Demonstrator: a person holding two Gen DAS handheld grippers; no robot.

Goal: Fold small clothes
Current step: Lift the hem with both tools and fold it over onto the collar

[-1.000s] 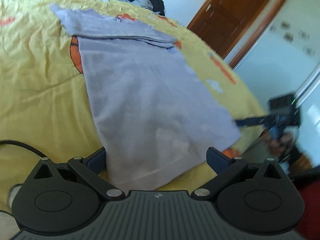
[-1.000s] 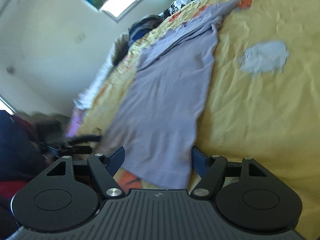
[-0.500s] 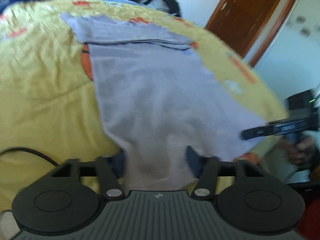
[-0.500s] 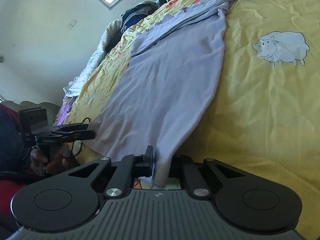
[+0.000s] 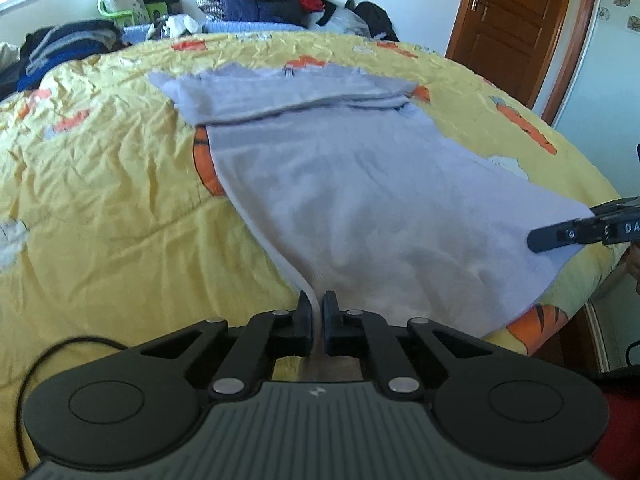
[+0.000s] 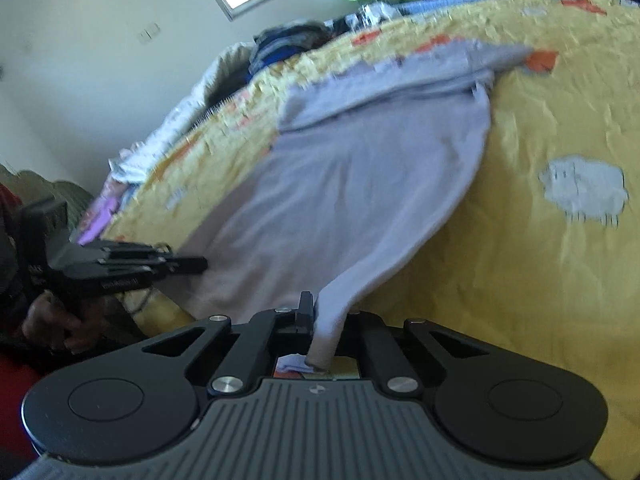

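- Shirt [image 5: 352,184], pale grey-lilac, lay lengthwise on the bed [image 5: 100,184], over the yellow sheet; its far end, toward the bed's far edge, was already folded over itself; its near hem sat at the bed's near edge.
- Left gripper [image 5: 316,312]: jaws together, clamped on the shirt's near left hem corner. A thin fold of cloth ran up between the pads.
- Right gripper [image 6: 320,320]: jaws together on the near right hem corner. Cloth was bunched into a roll between the fingers, and a tail of it hung below the jaws.
- In the left view the right gripper showed at the bed's right edge, against the hem; in the right view the left gripper, with the hand holding it, showed at the left edge. Both near corners looked lifted off the sheet.
- Risk 1: the left grip was shallow, on the hem edge only. Judged that tension from carrying the hem toward the far edge could pull the cloth out.
- Risk 2: the right grip held a wad, not a flat corner. The fold could land with a twisted, uneven corner.
- Risk 3: unequal travel of the two hands would skew the fold line, so the hem would not meet the folded far end squarely.
- Risk 4: the sheet was wrinkled and loose; cloth dragged low across it could snag, shift the far fold or undo it.
- Right view was blurred; whether sheet was caught with the shirt could not be told.
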